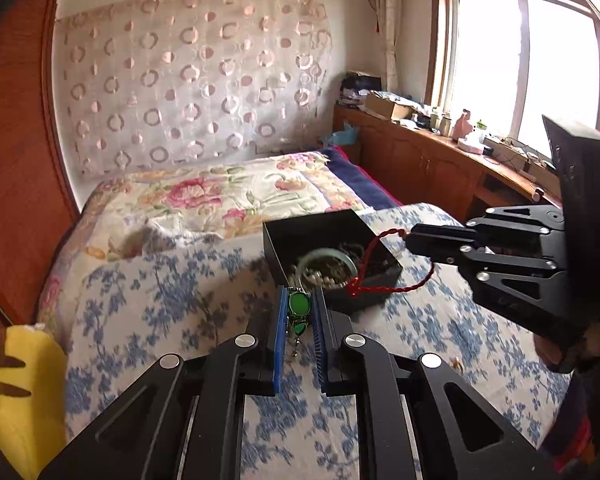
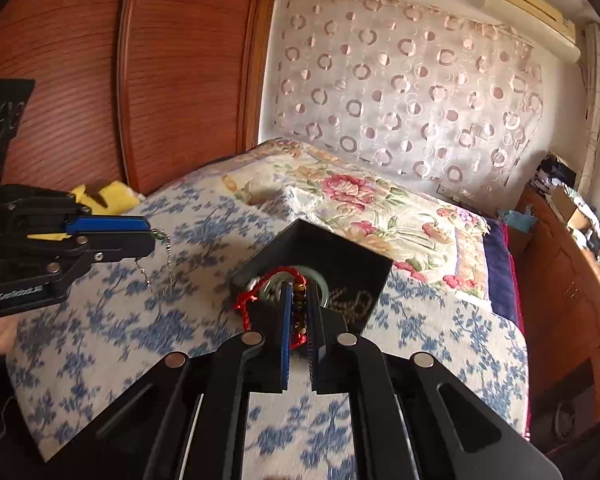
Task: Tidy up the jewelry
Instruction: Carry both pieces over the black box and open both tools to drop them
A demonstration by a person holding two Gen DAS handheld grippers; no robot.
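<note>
The left gripper (image 1: 299, 312) has its fingers (image 1: 277, 344) pulled in close, and they pinch a green stone pendant (image 1: 299, 305) with a thin silver chain. In the right wrist view the chain (image 2: 162, 262) hangs down from the fingertips, above the bedspread.

The right gripper (image 2: 298, 312) also has its fingers (image 2: 285, 336) close together. They pinch a red braided cord bracelet (image 2: 249, 304) with small brown beads (image 2: 299, 300) on it. In the left wrist view the red cord (image 1: 384, 276) loops down from the right gripper (image 1: 410, 238), over the near corner of the box.

A black jewelry box (image 1: 332, 258) sits open on the bed, just past both grippers. Inside it lies a pale green bangle (image 1: 327, 266), with a pile of small light beads (image 1: 327, 276) in its ring and some dark beads (image 1: 374, 260) beside it. The box has gold writing (image 2: 350, 298) on one side.

The bed has a white bedspread with blue flowers (image 1: 172, 304). Farther back lies a quilt with pink flowers (image 1: 220, 196). A yellow pillow (image 1: 18, 396) sits at the bed's edge by a brown wooden wardrobe (image 2: 140, 80). A curtain with circles (image 1: 192, 76) hangs on the back wall. A long wooden cabinet (image 1: 428, 160) with many small things on top stands under the bright window (image 1: 520, 68).
</note>
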